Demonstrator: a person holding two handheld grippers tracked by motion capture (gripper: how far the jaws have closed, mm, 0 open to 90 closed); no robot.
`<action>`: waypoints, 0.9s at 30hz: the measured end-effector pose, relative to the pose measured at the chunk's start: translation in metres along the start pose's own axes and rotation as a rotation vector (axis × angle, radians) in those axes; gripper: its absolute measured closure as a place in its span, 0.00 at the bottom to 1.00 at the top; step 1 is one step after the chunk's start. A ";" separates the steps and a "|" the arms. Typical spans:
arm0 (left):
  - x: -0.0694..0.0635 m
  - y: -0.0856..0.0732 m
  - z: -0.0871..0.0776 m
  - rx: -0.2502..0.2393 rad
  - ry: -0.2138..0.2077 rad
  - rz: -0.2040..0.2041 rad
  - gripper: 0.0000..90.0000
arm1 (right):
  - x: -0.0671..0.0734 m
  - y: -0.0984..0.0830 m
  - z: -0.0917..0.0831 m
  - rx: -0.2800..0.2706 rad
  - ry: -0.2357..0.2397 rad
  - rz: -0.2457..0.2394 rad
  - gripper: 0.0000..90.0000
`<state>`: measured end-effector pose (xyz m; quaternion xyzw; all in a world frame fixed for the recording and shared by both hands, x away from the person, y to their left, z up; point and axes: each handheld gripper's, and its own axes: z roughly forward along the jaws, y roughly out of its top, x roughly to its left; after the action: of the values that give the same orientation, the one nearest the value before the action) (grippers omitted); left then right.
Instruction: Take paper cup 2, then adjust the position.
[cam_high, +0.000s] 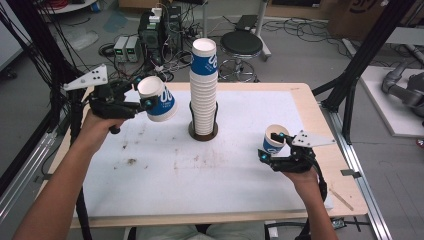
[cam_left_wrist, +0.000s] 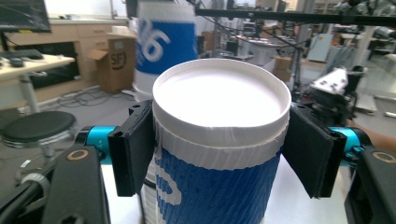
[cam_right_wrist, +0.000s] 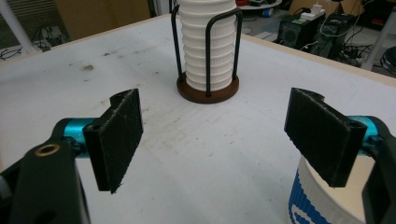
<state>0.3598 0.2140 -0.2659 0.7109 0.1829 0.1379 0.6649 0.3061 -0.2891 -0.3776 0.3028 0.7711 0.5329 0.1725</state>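
High view: left gripper (cam_high: 145, 103) holds a blue-and-white paper cup (cam_high: 157, 99) in the air, tilted with its mouth toward the camera, above the table's left half and just left of the cup stack (cam_high: 204, 90). Left gripper view: both pads (cam_left_wrist: 133, 149) press the cup's sides just under the rolled rim, jaws clamped on it, cup (cam_left_wrist: 219, 154) sits square between them

Right gripper (cam_high: 274, 146) sits low at the table's right side with jaws spread wide, nothing between them; a second cup (cam_high: 275, 138) stands upright on the white mat (cam_high: 165, 185) just beside its far jaw. Right gripper view: that cup (cam_right_wrist: 322, 200) pokes out at bottom right, partly under the right pad, whether touching can't tell

Handling, judged: cup is light, thin-walled, ribbed sleeve gives decent friction, but it crushes easily and goes oval if squeezed hard. Best grip is where it is now, high on the wall under the rim, where the rolled lip stiffens it; mid-wall would dent. Stack stands in a black wire holder on a round brown base (cam_right_wrist: 208, 91), top cup sits slightly proud

Writing: large white characters on the blue band, look like "06" or "86" in the left gripper view, partly cut off, not sure. Cardboard box (cam_left_wrist: 114, 63) behind reads "SF"
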 end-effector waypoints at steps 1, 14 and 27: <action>-0.003 -0.004 0.001 0.003 -0.005 0.001 0.33 | 0.000 0.000 0.001 0.000 0.001 -0.003 0.22; -0.016 -0.049 0.017 0.021 -0.052 -0.041 0.33 | 0.004 0.003 0.013 0.007 0.034 -0.009 0.22; -0.029 -0.070 0.027 0.024 -0.079 -0.048 0.33 | 0.009 0.003 0.016 0.008 0.063 -0.023 0.22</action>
<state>0.3404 0.1802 -0.3360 0.7192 0.1751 0.0914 0.6662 0.3095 -0.2708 -0.3806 0.2777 0.7817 0.5370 0.1529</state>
